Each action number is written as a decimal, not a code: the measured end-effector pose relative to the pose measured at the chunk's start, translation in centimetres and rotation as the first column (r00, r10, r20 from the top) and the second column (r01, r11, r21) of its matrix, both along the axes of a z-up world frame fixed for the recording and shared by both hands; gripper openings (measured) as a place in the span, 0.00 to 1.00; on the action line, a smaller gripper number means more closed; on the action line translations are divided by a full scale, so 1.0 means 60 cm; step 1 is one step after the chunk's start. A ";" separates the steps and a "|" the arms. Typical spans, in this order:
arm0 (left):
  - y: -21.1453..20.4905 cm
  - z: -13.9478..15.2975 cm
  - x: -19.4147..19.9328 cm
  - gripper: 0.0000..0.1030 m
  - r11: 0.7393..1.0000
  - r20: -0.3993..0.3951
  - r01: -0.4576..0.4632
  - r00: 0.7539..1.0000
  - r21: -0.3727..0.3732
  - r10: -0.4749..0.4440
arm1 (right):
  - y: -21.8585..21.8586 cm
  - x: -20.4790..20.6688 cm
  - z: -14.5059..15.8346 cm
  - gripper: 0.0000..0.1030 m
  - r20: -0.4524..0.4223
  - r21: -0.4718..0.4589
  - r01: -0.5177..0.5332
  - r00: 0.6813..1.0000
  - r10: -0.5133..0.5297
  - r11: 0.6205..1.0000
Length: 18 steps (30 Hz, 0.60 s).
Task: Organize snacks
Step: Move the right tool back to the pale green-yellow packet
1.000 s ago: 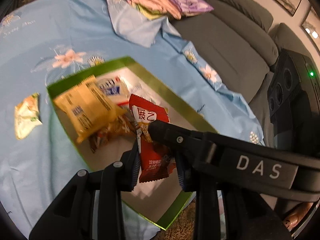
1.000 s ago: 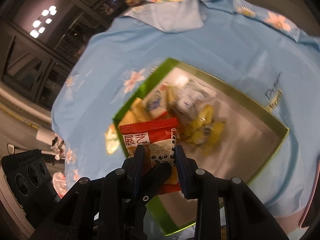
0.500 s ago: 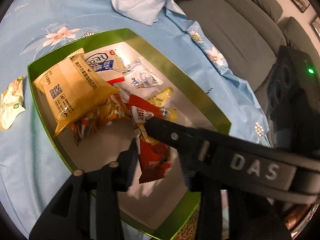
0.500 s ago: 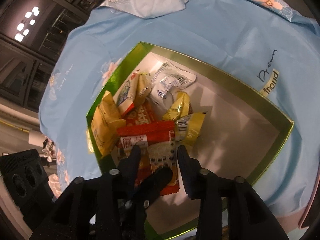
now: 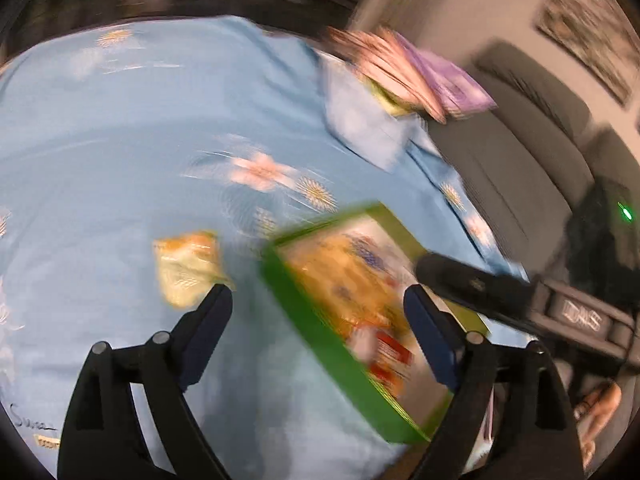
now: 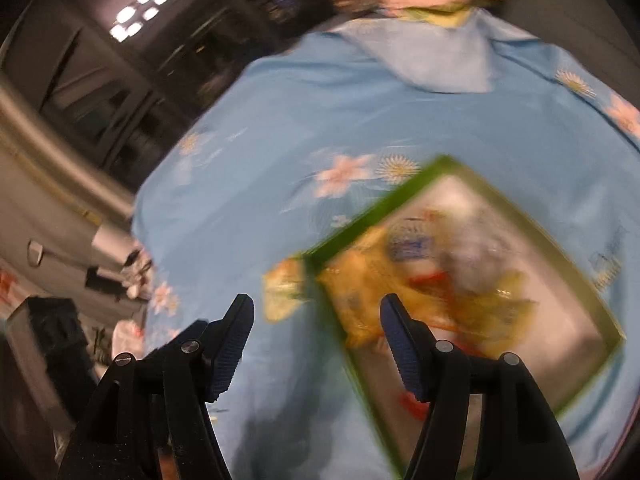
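Both tongs, left and right, gape empty above the green box.

light: dim, warm; ceiling lamps glared | blur: heavy motion smear on box | edges: fisheye-bent, dark

The right hand-held gripper hangs wide open over the green box's left edge.
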State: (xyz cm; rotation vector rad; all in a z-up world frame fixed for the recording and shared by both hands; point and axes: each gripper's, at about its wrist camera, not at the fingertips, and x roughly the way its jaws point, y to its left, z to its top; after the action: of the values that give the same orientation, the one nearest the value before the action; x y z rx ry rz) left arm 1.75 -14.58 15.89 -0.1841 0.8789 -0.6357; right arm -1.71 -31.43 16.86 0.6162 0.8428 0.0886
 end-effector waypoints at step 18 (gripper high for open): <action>0.089 -0.213 0.179 0.68 0.983 -0.354 -0.176 0.924 -0.050 0.148 | 0.217 0.306 -0.171 0.63 -0.394 -0.134 -0.277 0.896 0.206 0.951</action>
State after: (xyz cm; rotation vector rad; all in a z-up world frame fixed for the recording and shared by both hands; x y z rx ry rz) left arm 12.51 -9.25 3.12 -0.4489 1.1676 -0.4899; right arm 16.63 -18.41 6.59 0.3497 1.2860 0.1186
